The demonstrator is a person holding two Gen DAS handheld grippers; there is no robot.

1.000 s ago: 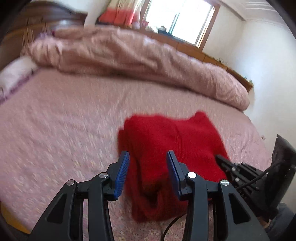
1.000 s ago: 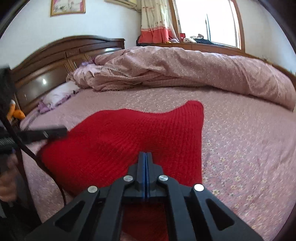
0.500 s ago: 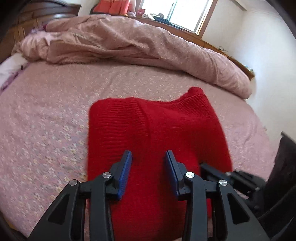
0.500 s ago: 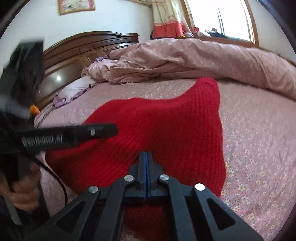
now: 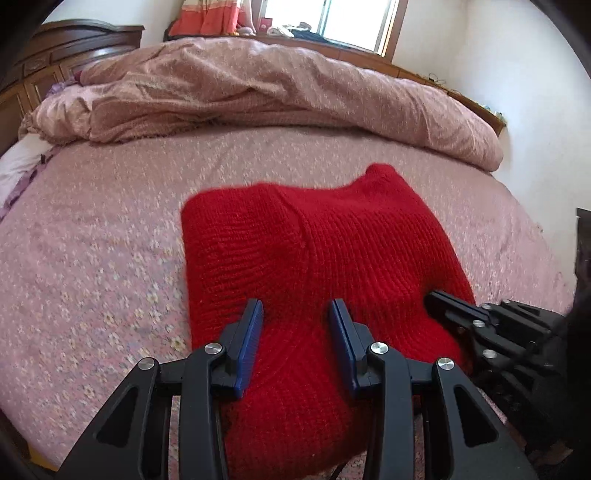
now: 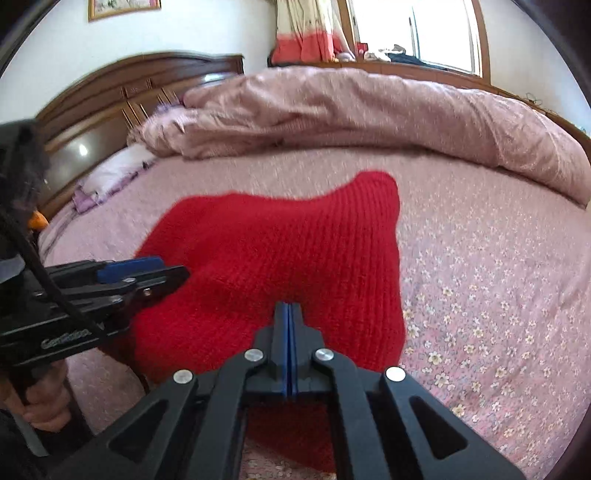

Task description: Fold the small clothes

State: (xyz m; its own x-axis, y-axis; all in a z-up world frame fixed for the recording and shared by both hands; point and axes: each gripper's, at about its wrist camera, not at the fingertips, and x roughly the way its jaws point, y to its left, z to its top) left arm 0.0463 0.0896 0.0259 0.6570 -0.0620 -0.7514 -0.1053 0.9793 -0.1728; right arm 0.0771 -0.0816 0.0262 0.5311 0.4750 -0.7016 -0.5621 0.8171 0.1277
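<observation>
A red knitted garment (image 5: 317, 258) lies folded on the pink flowered bed sheet (image 5: 92, 266); it also shows in the right wrist view (image 6: 280, 258). My left gripper (image 5: 295, 314) is open, its blue pads over the garment's near part, nothing held between them. My right gripper (image 6: 289, 310) is shut, jaws pressed together at the garment's near edge; whether cloth is pinched is not visible. The right gripper shows at the right of the left wrist view (image 5: 454, 306), the left gripper at the left of the right wrist view (image 6: 140, 269).
A rumpled pink duvet (image 5: 258, 88) lies across the far side of the bed. A dark wooden headboard (image 6: 110, 96) and a white pillow (image 6: 110, 173) are at the left. A window (image 5: 332, 18) and white wall stand behind.
The left gripper moved from the garment's left side to over its near middle. The garment now lies flatter and squarer. The right gripper stayed shut at the near edge.
</observation>
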